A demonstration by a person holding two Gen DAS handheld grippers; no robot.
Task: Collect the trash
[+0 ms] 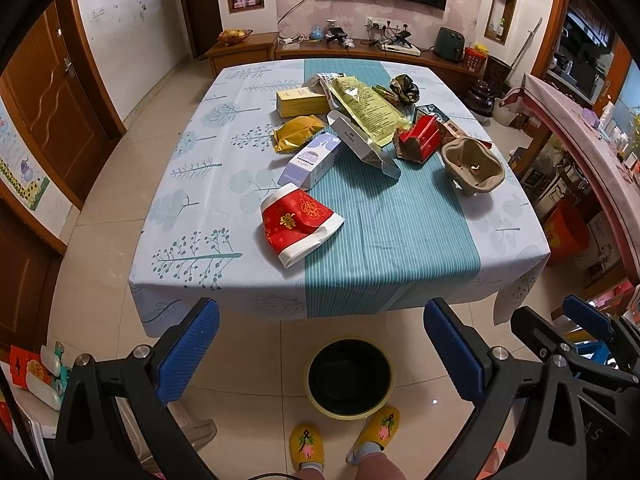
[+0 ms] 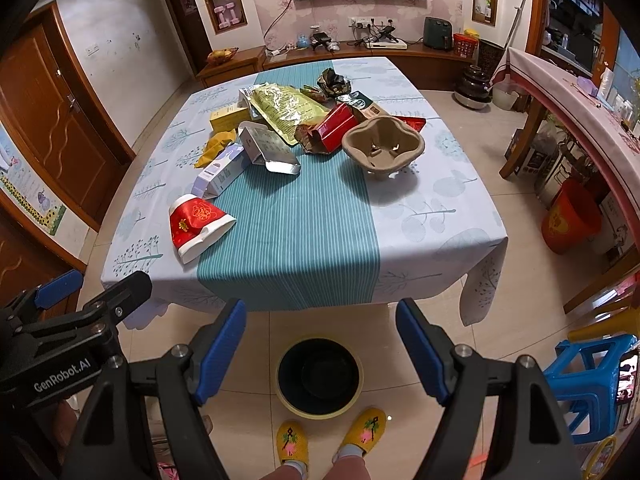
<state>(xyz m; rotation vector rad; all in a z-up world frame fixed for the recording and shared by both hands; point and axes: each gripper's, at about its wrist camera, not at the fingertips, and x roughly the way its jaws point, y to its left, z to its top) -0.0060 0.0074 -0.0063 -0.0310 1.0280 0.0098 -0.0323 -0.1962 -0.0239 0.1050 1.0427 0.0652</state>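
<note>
Both tongs hung short of the desk [image 1: 192,216], over the floor, jaws spread wide, nothing held; likely staged for a first pick. Left tongs [image 1: 320,354] and right tongs [image 2: 320,352] each framed the black bin [image 1: 349,376] at frame bottom centre, parked by the person's slippers so drops would be short. Trash lay mid-desk, upper centre of frame. Left to right: crushed red paper cup [image 1: 298,224], glossy, nearest the edge; lavender carton [image 1: 312,162], rigid card; silver foil box [image 1: 360,142], flattened; red packet [image 1: 418,138], creased; moulded pulp cup tray [image 1: 472,166], matte, fibrous, light. Cup looked the easiest start.
</note>
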